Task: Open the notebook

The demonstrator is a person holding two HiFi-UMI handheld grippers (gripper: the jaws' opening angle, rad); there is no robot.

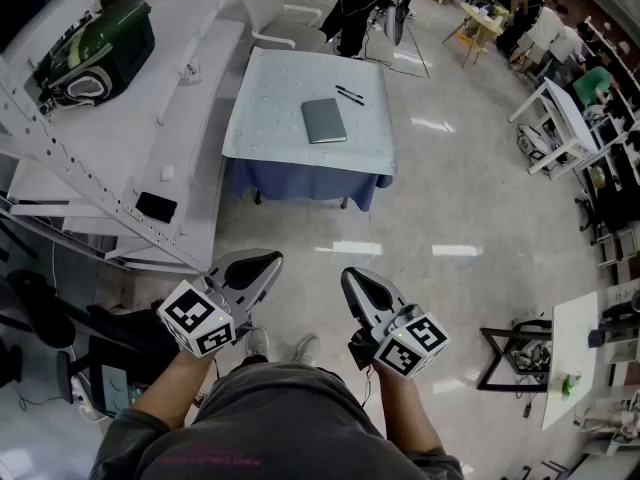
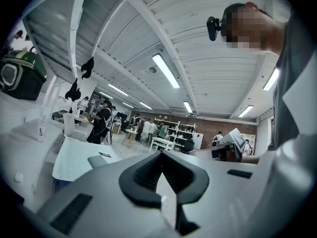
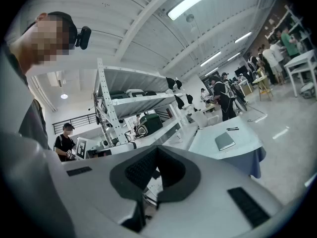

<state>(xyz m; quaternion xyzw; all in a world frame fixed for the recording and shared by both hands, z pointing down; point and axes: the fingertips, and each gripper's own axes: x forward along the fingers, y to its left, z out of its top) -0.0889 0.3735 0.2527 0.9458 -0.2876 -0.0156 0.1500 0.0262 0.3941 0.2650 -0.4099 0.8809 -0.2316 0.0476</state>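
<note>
Head view gives me the notebook (image 1: 323, 120), cover down, on far surface (image 1: 270, 108). Gripper views: L hand-held gripper (image 2: 166, 200) & R hand-held gripper (image 3: 148, 198), jaws together, empty.

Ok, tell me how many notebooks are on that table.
1. A closed grey notebook lies near the middle of the white-topped table, with dark pens just beyond it. No other shows, and nothing there could hide one.

Table (image 1: 268, 118) with a white cloth and blue skirt out on the floor, two pens (image 1: 350, 95) by its far edge. White chair (image 1: 282, 10) behind it, someone in black (image 1: 357, 10) next to that. Green bag (image 1: 100, 38) on the left rack (image 1: 100, 143).
</note>
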